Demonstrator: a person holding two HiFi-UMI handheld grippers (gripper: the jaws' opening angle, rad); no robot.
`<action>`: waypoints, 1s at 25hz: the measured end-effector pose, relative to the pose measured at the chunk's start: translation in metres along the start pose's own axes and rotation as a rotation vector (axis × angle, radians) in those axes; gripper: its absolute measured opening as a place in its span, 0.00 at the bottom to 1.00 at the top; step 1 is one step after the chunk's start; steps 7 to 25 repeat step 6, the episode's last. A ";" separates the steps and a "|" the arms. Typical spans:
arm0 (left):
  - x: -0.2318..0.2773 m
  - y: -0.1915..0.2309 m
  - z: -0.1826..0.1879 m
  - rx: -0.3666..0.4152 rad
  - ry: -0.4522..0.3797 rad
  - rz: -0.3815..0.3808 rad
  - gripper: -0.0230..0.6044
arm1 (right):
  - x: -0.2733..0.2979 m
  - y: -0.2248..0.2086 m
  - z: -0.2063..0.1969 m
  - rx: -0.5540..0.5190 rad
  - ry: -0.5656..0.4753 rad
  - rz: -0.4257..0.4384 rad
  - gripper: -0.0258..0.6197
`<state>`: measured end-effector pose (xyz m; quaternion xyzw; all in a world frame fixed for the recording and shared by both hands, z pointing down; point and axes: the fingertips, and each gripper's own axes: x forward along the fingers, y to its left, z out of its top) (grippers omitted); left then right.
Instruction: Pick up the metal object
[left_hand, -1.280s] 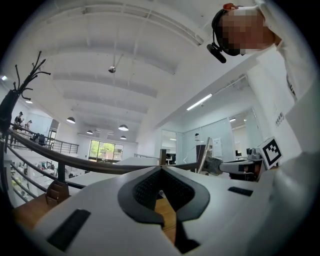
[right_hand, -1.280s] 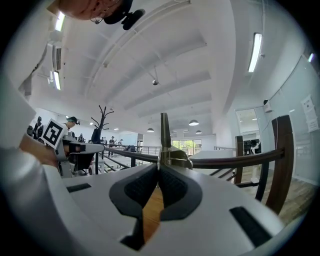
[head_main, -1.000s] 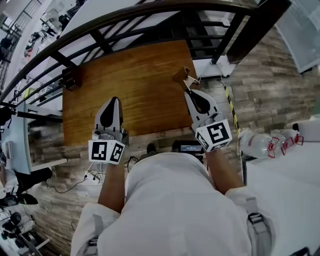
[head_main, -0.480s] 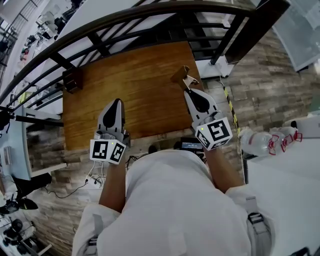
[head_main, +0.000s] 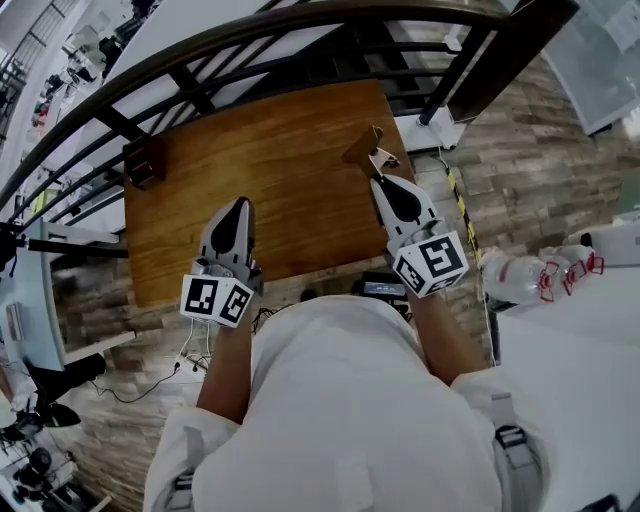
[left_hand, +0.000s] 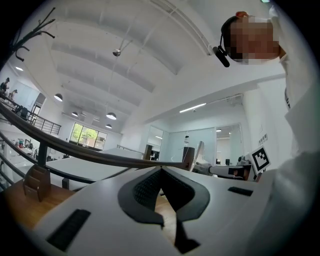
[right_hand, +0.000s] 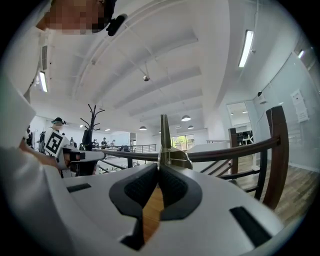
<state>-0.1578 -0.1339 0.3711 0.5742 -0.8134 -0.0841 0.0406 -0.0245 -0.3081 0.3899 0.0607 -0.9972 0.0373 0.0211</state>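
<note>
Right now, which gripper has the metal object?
The right gripper: its jaws are shut on the thin metal object standing up between them. The left gripper is shut on nothing, over the wooden table.

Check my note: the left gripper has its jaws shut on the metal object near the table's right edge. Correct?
No. It is the right gripper whose jaws are shut on the metal object near the table's right edge; the right gripper view shows it. The left gripper is shut on nothing.
</note>
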 end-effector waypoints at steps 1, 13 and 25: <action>-0.001 0.003 -0.001 -0.002 0.003 -0.006 0.05 | 0.001 0.002 -0.001 0.002 -0.002 -0.003 0.08; -0.006 0.010 -0.006 -0.010 0.016 -0.033 0.05 | 0.005 0.015 -0.005 0.017 -0.011 -0.014 0.08; -0.006 0.010 -0.006 -0.010 0.016 -0.033 0.05 | 0.005 0.015 -0.005 0.017 -0.011 -0.014 0.08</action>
